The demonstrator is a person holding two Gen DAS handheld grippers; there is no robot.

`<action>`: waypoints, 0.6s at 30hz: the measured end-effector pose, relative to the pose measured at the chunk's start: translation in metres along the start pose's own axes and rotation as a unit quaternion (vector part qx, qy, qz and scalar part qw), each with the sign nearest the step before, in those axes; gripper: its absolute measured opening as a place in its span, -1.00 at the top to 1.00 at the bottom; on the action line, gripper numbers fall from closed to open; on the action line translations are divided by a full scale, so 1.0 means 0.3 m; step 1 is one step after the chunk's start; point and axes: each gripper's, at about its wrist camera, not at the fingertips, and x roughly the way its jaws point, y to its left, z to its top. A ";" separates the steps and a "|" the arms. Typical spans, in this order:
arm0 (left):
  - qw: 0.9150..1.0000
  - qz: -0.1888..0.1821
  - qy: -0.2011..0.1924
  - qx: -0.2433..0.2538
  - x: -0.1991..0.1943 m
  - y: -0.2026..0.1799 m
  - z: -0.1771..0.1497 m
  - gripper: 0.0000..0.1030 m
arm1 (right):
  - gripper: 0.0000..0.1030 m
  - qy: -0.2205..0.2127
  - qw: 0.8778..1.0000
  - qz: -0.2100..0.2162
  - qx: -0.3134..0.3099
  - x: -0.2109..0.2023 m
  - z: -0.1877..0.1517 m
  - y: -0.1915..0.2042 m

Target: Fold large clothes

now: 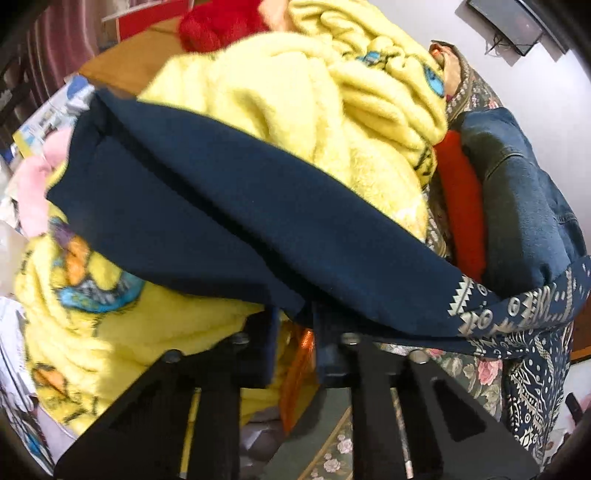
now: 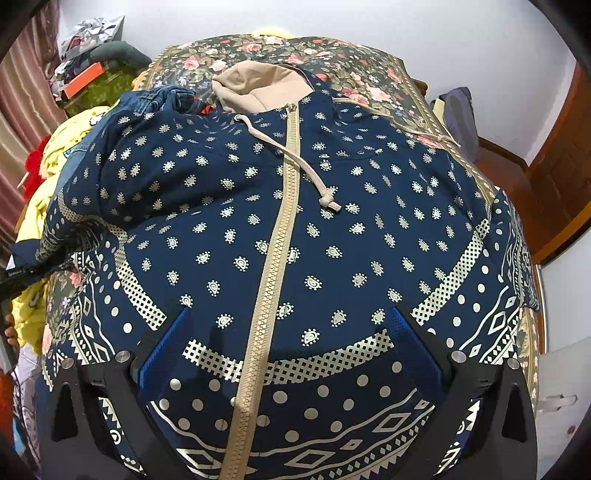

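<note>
Clutter lying around a bed with a floral bedspread

A yellow fleece blanket is heaping up on the left, with a red knit sitting beyond it, an orange-red cloth and a denim jacket lying to its right. The floral bedspread is stretching to the far white wall; a wooden door is standing at the right, curtains hanging left.

Hiding the fingertips of the left gripper under the navy hoodie's plain sleeve, so jaw contact not visible. Blurring along the yellow fleece blanket. Running off the bottom edge, the hoodie hem beneath the right gripper. Covering most of the floral bedspread.
</note>
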 end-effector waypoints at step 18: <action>0.963 -0.074 -0.209 0.150 -0.587 -0.436 -0.004 0.94 | -1.00 -0.040 0.999 0.010 0.015 -0.111 -0.010 -0.055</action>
